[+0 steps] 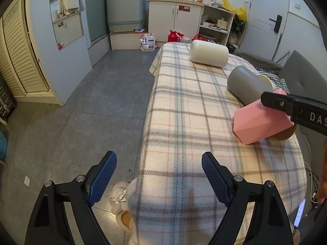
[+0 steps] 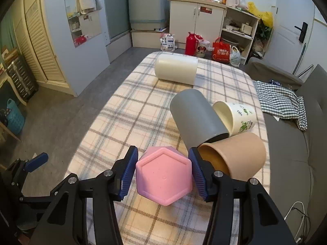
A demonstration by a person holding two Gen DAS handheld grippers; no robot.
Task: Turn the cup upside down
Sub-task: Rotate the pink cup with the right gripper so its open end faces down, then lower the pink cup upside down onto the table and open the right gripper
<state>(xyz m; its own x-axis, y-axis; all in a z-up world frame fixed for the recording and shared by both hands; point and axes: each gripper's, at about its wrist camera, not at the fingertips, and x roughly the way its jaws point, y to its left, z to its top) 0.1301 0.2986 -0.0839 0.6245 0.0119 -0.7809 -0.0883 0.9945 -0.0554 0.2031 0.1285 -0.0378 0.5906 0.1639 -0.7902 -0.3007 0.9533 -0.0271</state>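
A pink hexagonal cup (image 2: 164,175) lies between the blue pads of my right gripper (image 2: 163,170), its flat base facing the camera. The pads press on its two sides. In the left wrist view the pink cup (image 1: 259,122) is tilted on the plaid tablecloth (image 1: 184,112) with a black finger of the right gripper (image 1: 286,104) on it. My left gripper (image 1: 159,178) is open and empty at the table's near left edge, partly over the floor.
A grey cup (image 2: 196,116), a brown cup (image 2: 237,155), a white printed cup (image 2: 239,116) and a cream cup (image 2: 175,68) lie on their sides on the table. A grey sofa (image 2: 296,143) with checked cloth is on the right. A slipper (image 1: 122,192) lies on the floor.
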